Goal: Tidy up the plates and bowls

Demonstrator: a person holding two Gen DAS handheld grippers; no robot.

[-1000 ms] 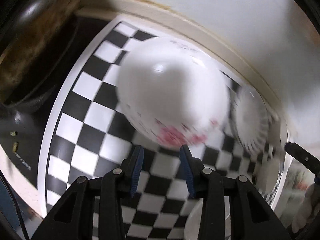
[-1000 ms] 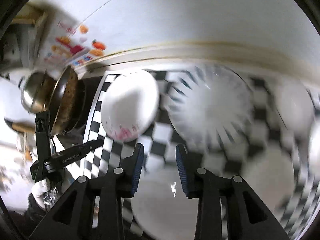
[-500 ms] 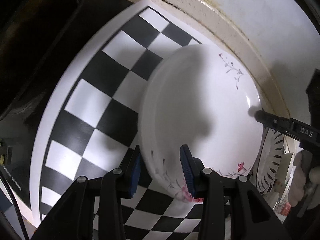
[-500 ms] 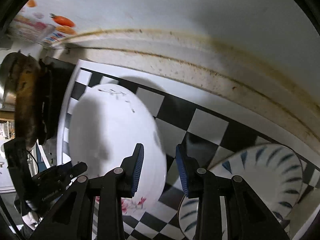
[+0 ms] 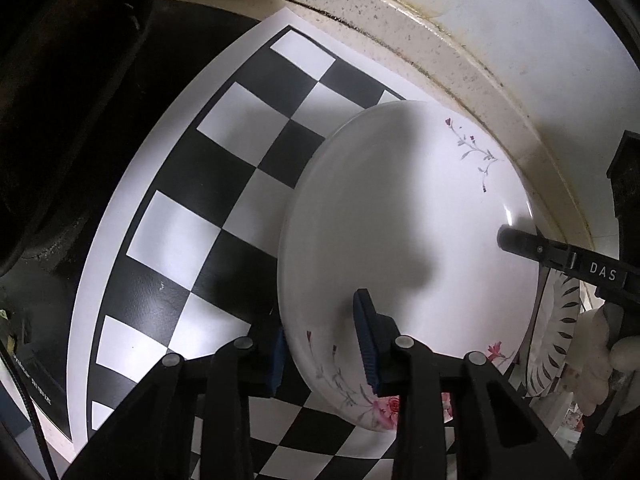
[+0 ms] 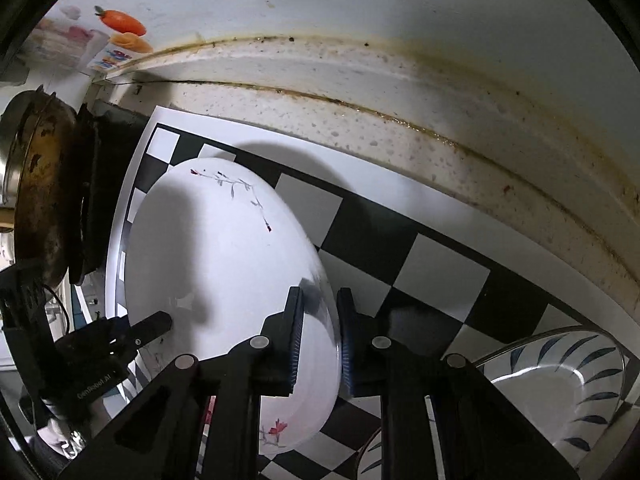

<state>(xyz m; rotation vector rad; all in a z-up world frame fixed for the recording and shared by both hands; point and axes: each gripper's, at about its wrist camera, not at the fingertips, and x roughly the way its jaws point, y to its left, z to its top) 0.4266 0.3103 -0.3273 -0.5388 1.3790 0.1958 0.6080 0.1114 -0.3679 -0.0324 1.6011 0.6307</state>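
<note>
A large white plate with pink flower sprigs (image 5: 408, 216) sits on the black-and-white checkered mat (image 5: 224, 168), near the back wall. My left gripper (image 5: 320, 344) straddles its near-left rim, one finger under and one over, jaws still apart. My right gripper (image 6: 320, 340) straddles the opposite rim of the same plate (image 6: 224, 248), pads close to the rim on both sides. The right gripper's finger shows at the plate's far edge in the left wrist view (image 5: 560, 256).
A blue-leaf patterned bowl (image 6: 560, 392) stands to the right of the plate. A dirty pan (image 6: 40, 184) and black stove (image 5: 60, 120) lie left of the mat. The stained countertop edge and wall (image 6: 400, 100) run close behind.
Both grippers have closed in on the flowered plate. Each now has its fingers around the rim, from opposite sides.
</note>
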